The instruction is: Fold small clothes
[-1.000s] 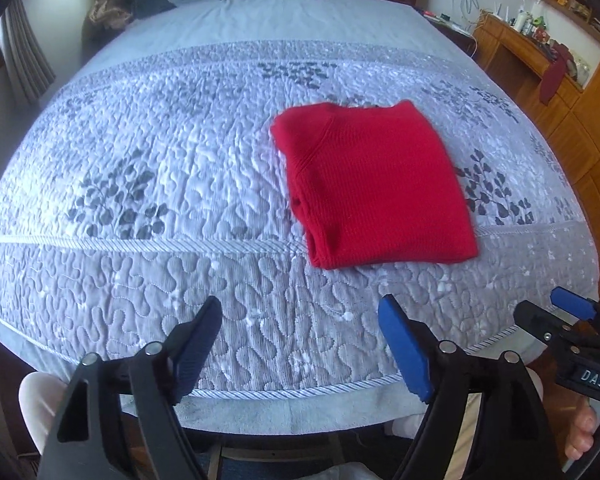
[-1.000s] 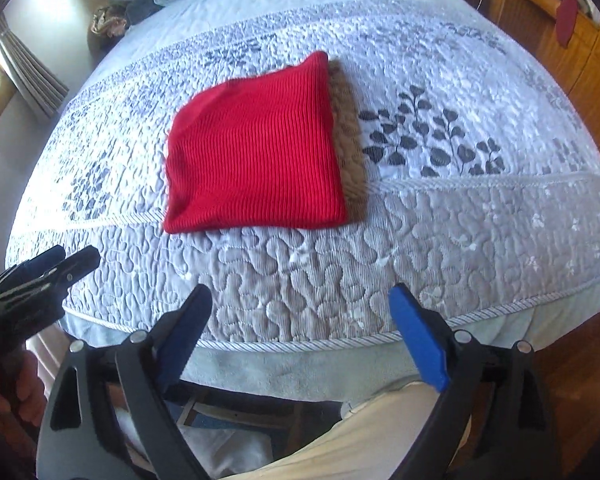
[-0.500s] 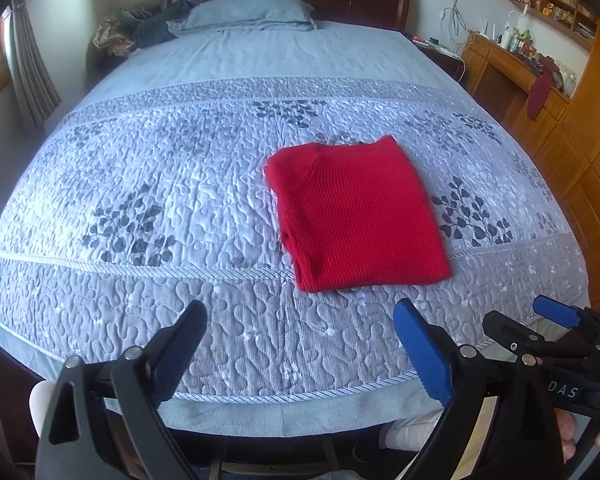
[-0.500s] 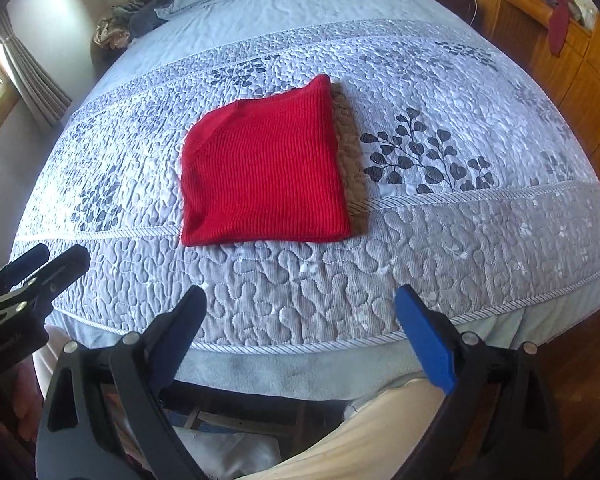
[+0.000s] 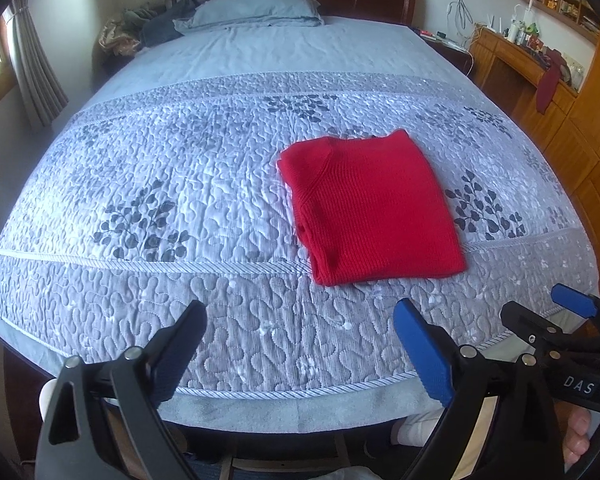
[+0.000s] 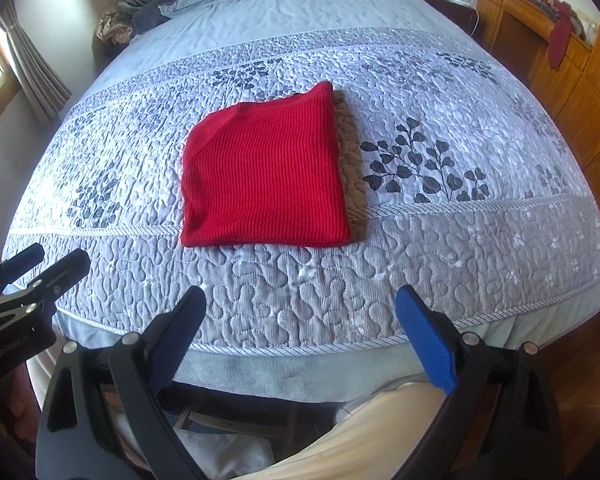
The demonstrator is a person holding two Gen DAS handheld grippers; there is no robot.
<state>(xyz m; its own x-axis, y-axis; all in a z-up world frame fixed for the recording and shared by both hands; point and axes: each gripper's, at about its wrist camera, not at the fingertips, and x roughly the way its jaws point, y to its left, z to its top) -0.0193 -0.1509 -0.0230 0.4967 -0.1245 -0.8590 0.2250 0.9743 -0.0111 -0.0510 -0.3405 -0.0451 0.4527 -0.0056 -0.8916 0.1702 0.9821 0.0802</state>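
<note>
While the red sweater [image 5: 370, 210] lies folded at centre frame on the quilted bed [image 5: 180, 208], both the left claw [image 5: 300, 354] and right claw [image 6: 300, 340] are held wide open, empty; a careless regrasp could undo the fold.

The left gripper [image 5: 300, 344] is hanging with its two fingers [image 5: 420, 352] spread wide, nothing lying between them; the right gripper [image 6: 300, 340] is holding the same pose, its blue-padded fingers [image 6: 426, 338] parted and gripping nothing; each is showing at the edge of the other's view, side by side and apart; a bare hand [image 5: 578, 436] is wrapping the right gripper's handle.
</note>
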